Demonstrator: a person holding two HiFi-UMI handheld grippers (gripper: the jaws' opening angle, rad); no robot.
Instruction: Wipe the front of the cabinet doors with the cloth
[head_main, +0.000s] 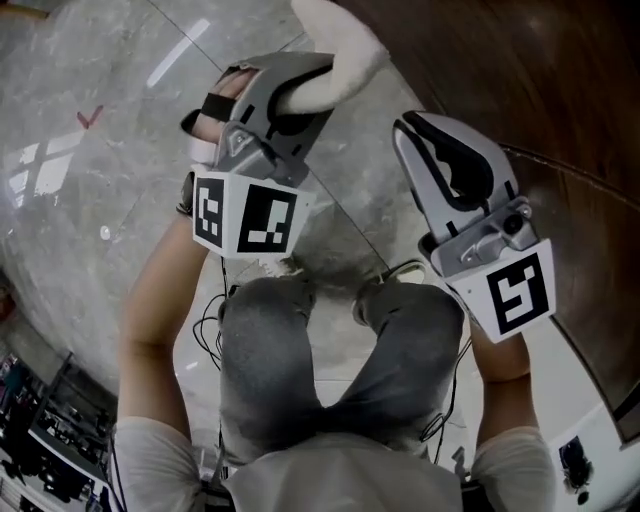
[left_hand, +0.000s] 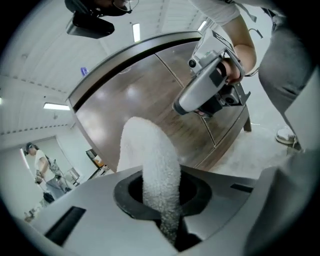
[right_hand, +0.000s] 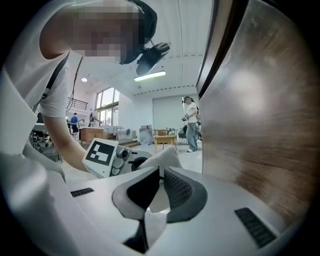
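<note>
A white fluffy cloth (head_main: 345, 45) sticks up out of my left gripper (head_main: 305, 90), which is shut on it; its free end points toward the cabinet. In the left gripper view the cloth (left_hand: 150, 155) rises from between the jaws of that gripper (left_hand: 165, 205), a short way off the curved brown wooden cabinet doors (left_hand: 145, 95). My right gripper (head_main: 418, 128) hangs to the right, close to the dark cabinet front (head_main: 540, 70), shut with nothing in it. From the right gripper (right_hand: 161, 175), the wood door (right_hand: 255, 125) fills the right side, with the left gripper (right_hand: 112, 156) and cloth (right_hand: 162, 157) beyond.
Below me are a person's grey-trousered legs (head_main: 300, 370), shoes (head_main: 385, 290) and loose cables on a pale marble floor (head_main: 90, 130). A thin metal seam or handle line (left_hand: 210, 130) runs down between the doors. People and tables (right_hand: 165, 135) stand far back in the room.
</note>
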